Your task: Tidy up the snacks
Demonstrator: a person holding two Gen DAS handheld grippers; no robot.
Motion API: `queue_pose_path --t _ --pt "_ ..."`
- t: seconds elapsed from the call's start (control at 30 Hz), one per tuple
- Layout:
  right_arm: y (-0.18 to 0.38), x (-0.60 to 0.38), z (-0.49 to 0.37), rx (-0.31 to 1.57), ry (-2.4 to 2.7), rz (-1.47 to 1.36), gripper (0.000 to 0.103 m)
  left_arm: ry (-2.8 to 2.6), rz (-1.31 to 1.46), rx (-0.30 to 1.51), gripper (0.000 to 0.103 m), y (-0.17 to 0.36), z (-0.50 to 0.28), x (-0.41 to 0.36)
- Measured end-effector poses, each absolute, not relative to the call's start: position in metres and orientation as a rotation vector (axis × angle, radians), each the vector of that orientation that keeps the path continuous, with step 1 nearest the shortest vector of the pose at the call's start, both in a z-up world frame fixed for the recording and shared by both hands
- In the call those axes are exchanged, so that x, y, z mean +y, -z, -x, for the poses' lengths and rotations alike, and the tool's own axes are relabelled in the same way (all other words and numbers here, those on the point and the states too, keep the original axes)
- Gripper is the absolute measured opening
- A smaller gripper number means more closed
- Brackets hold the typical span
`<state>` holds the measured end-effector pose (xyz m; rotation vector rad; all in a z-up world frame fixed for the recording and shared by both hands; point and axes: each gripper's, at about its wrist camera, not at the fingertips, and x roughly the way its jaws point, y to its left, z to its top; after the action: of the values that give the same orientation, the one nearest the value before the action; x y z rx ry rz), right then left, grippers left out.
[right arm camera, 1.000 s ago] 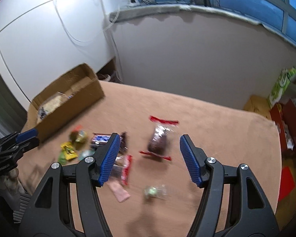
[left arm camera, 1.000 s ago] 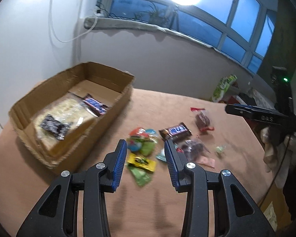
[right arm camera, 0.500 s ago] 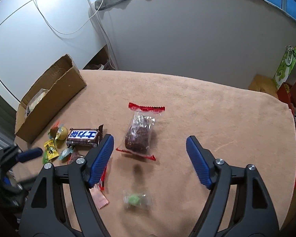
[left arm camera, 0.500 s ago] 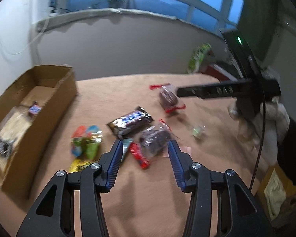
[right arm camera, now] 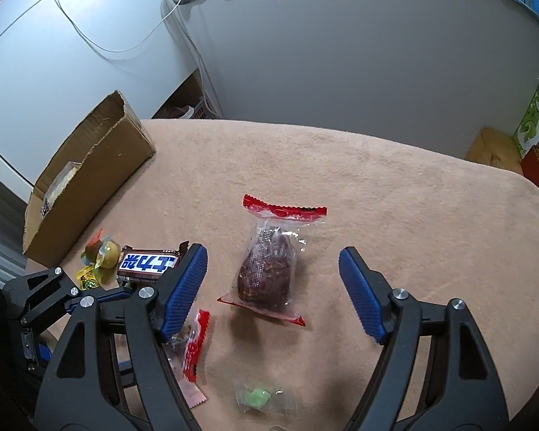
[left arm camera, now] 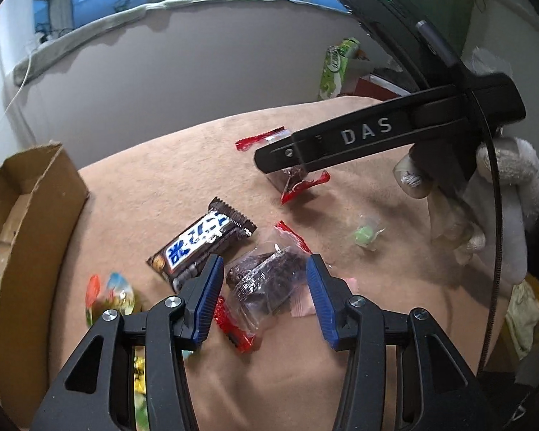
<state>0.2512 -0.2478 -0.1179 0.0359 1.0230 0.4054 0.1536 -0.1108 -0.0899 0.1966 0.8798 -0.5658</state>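
Snacks lie on a tan cloth-covered table (right arm camera: 395,194). My left gripper (left arm camera: 264,287) is open and straddles a clear red-edged packet of dark snack (left arm camera: 266,280), just above it. A Snickers bar (left arm camera: 201,244) lies to its left. My right gripper (right arm camera: 273,280) is open wide around a second clear red-edged dark snack packet (right arm camera: 267,273). That packet also shows in the left wrist view (left arm camera: 294,183), partly behind the right gripper's body. A small green candy (right arm camera: 257,397) lies near me. The cardboard box (right arm camera: 86,176) stands at the left.
Small colourful candies (right arm camera: 100,255) lie by the box. A pink sachet (right arm camera: 194,397) lies under my right gripper's left finger. The box (left arm camera: 28,215) holds a pale packet. A green carton (right arm camera: 535,118) and other boxes stand beyond the table's right edge.
Both grippers have moved down and closer to the table. The left one now straddles the near dark packet; the right one has closed in around the far packet.
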Motion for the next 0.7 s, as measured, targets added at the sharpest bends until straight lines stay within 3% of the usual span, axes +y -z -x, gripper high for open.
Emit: queue_pose_path --t 0.17,0.23,0.33,0.4,0.6,0.7 --pt "0.12 -0.244 -0.255 1.039 -0.408 -0.036 0.078 0.583 -0.213 0.87 0.048 0.089 -0.156 -0.115" --pt "0.121 -0.242 -0.256 1.043 -0.405 -0.027 0.078 0.601 -0.225 0.872 0.058 0.09 -0.156 -0.118" --pt "0.122 -0.24 -0.259 1.047 -0.399 -0.023 0.078 0.606 -0.267 0.869 0.063 0.094 -0.153 -0.123" --pt "0.123 -0.24 -0.259 1.049 -0.396 -0.028 0.078 0.605 -0.276 0.859 0.063 0.093 -0.152 -0.124" --pt "0.128 -0.238 -0.263 1.074 -0.394 -0.029 0.064 0.606 -0.31 0.861 0.062 0.097 -0.148 -0.131" --pt "0.131 -0.237 -0.263 1.082 -0.392 -0.02 0.055 0.588 -0.345 0.876 0.048 0.105 -0.152 -0.136"
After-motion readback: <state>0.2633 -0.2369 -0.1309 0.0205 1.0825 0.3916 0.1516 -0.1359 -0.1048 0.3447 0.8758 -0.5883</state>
